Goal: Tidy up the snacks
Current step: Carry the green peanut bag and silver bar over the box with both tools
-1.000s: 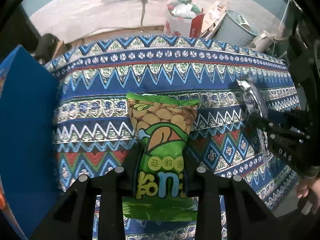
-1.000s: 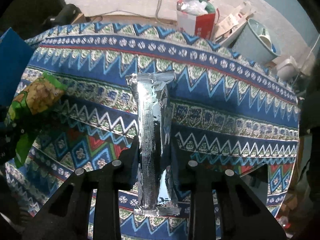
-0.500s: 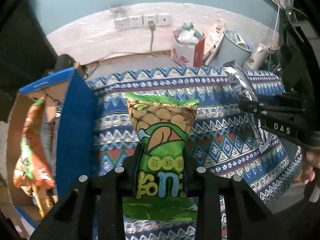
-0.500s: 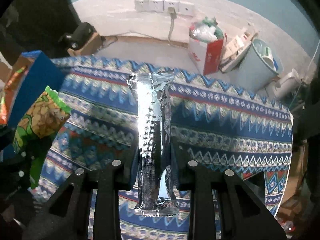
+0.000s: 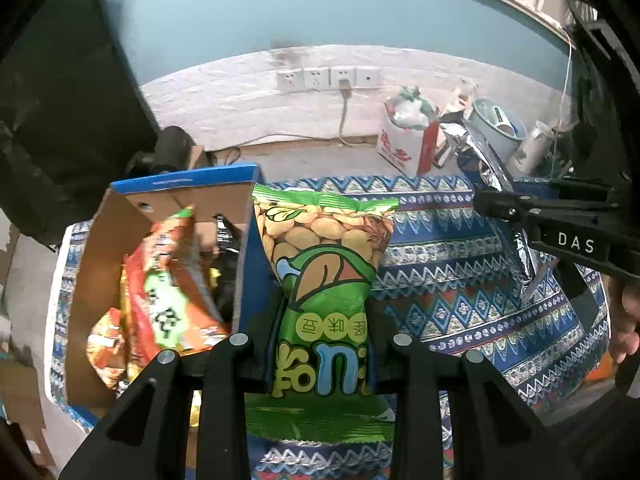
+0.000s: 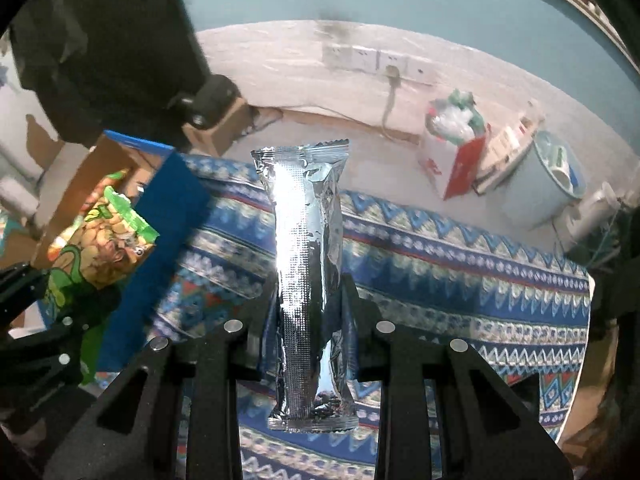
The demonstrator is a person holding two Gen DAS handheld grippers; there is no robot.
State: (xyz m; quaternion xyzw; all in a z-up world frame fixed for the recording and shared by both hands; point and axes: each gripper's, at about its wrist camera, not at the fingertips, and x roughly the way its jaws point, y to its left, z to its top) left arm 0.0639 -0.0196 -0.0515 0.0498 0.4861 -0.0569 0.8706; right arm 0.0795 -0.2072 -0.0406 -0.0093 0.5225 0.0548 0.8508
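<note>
While left hand-held gripper (image 5: 324,344) clamps green peanut bag (image 5: 326,280), right hand-held gripper (image 6: 310,320) clamps silver packet (image 6: 308,248).

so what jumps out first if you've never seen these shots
Front and centre in the left wrist view, the left gripper is clamped on a green peanut bag held up over the patterned tablecloth. The right gripper pinches a shiny silver foil packet the same way. At the table's left side stands an open blue cardboard box with orange snack bags inside.
</note>
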